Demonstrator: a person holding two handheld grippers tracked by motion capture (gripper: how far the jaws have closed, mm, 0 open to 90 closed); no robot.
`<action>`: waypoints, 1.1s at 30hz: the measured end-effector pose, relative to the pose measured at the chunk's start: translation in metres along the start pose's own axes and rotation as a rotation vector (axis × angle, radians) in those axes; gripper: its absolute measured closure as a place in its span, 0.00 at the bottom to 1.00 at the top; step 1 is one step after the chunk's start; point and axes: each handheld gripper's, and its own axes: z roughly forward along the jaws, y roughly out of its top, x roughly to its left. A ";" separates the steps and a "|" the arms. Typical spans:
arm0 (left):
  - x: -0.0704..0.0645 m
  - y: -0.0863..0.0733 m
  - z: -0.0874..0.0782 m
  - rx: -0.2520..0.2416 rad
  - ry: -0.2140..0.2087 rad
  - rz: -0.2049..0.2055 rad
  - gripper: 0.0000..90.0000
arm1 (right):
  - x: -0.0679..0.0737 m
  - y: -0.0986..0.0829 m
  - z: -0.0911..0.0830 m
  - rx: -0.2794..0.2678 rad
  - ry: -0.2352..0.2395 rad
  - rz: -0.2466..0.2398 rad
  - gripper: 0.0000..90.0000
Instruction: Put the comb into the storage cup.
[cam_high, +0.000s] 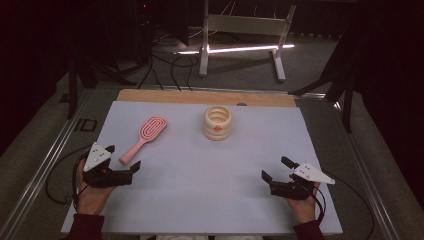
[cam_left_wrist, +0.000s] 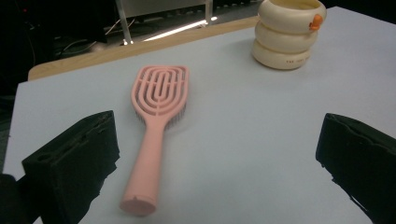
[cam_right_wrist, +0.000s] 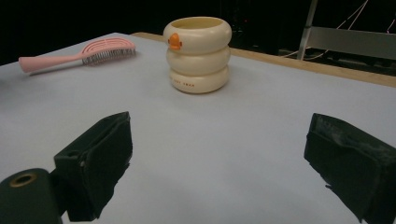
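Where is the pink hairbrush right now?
In the high view the pink hairbrush lies flat on the left part of the table, just beyond the left gripper and left of the cream cup, touching neither.

Table (cam_high: 200, 175) lit from above, surroundings dark; jaws blurred close-up, soft shadows.

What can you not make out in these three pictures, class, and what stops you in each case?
- Small print on the cream cup: too small in the right gripper view.
- Inside of the cup: its wall hides the bottom in the high view.
- Bristles of the pink hairbrush: face down in the left gripper view, mostly under its head.
- Right claw: the tip of one jaw is cut off by the bottom edge.
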 end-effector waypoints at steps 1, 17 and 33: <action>0.001 0.002 0.000 -0.003 0.003 0.000 0.00 | 0.000 0.000 0.000 0.000 -0.001 0.000 0.09; 0.013 0.017 0.016 0.041 0.013 0.031 0.00 | -0.001 -0.003 -0.001 0.009 -0.001 0.012 0.09; 0.024 0.031 0.044 0.138 0.004 0.045 0.00 | -0.003 -0.003 -0.004 0.005 -0.009 0.019 0.09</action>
